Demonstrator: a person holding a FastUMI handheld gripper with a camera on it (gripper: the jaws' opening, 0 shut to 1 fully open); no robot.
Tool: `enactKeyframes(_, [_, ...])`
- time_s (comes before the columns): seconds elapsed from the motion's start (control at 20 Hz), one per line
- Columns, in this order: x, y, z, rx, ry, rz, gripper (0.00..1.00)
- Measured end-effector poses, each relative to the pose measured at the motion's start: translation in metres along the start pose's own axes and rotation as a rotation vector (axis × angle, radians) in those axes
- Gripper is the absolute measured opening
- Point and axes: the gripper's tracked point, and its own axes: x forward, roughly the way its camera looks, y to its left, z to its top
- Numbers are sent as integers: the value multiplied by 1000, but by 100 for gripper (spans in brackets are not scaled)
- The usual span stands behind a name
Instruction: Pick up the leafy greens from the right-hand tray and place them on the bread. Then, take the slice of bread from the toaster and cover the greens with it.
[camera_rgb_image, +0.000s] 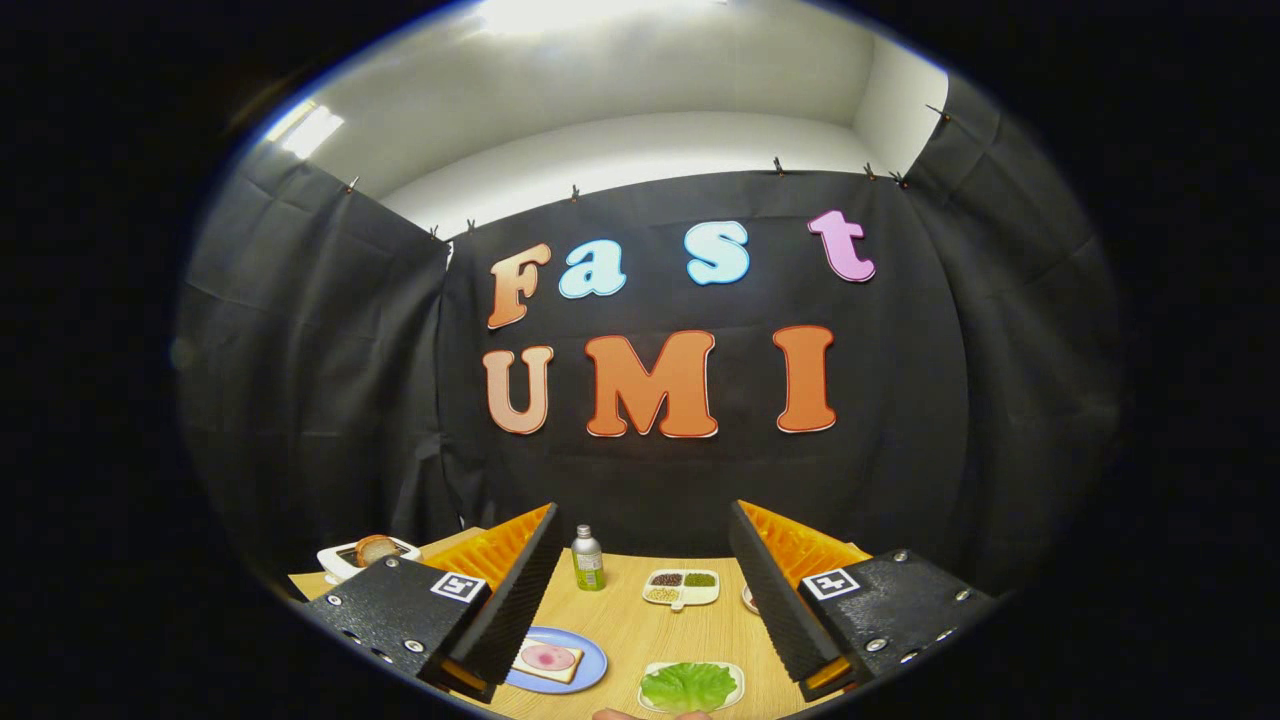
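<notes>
Nearest of all, the leafy greens (689, 686) lie flat on a small pale tray (737, 676) at the near edge of the wooden worktop (625, 625), between the two fingers of the tool (640, 590) and a little below their tips. The leaf's long axis runs left to right across the tray, its ruffled edges spreading to both sides; which end is the stem I cannot tell. Just nearer than the tray a sliver of something pinkish shows, too little to identify. The tool hangs above the worktop with its fingers spread wide apart and nothing between them. To the left of the greens, partly hidden behind the left finger, a blue plate (590, 665) carries a slice of bread (547, 661) with a round pink slice lying on top of it; the bread's longer side runs roughly left to right. Farther off, between the fingers, a small metal bottle (587, 559) stands upright, and to its right sits a white divided dish (681, 588) with dark, green and pale fillings in separate compartments. At the far left of the worktop a white toaster (350, 557) holds another slice of bread (375, 548), which sticks up out of its top, well apart from the plate. A small part of another dish (748, 598) peeks out beside the right finger.
</notes>
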Motion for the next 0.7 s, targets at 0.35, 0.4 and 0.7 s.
enactKeyframes(0.35, [5,-1,1,-46,-4,-37,99])
enactKeyframes(0.4, [7,-1,-2,-50,-1,-37,99])
enactKeyframes(0.7, [12,-6,-32,-71,51,-43,99])
